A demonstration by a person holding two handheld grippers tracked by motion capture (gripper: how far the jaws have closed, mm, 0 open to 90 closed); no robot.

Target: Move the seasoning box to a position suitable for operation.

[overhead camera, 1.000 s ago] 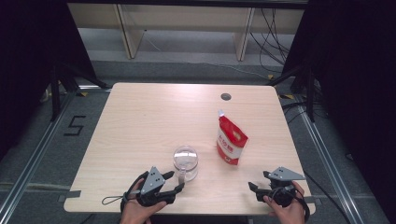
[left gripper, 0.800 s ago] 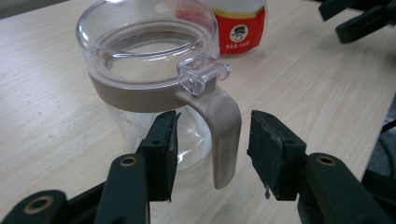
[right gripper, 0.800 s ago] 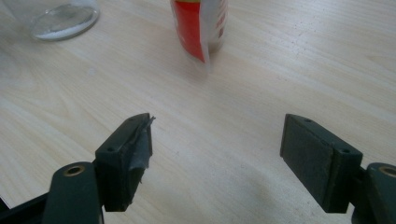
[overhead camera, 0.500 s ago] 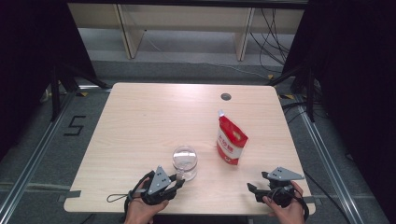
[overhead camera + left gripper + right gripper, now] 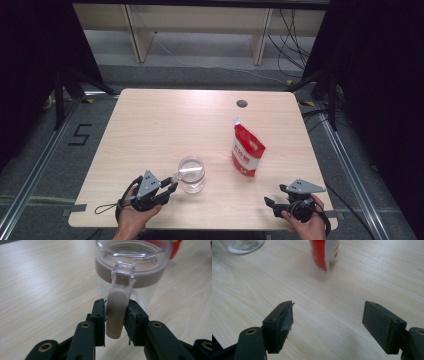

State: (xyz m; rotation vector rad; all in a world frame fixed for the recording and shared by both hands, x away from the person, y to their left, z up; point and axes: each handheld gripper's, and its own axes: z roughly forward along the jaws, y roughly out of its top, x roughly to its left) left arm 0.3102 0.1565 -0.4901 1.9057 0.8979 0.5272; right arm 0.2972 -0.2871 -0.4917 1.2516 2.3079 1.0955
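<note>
Right now the clear jar [image 5: 191,174] stands near the table's [image 5: 150,125] six o'clock edge, its beige latch tab [image 5: 116,312] clamped by the left gripper [image 5: 167,189]. Pulling sideways could tip the light jar toward the red pouch [image 5: 246,151] at its two o'clock. The right gripper [image 5: 272,204], jaws spread and empty, isn't steadying it.

Left gripper [image 5: 172,187] – now at jar's latch [image 5: 117,307]

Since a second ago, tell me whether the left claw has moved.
Yes. In the high view the left claw has shifted right along the table's near edge, closing on the clear jar, and now pinches its beige latch.
</note>
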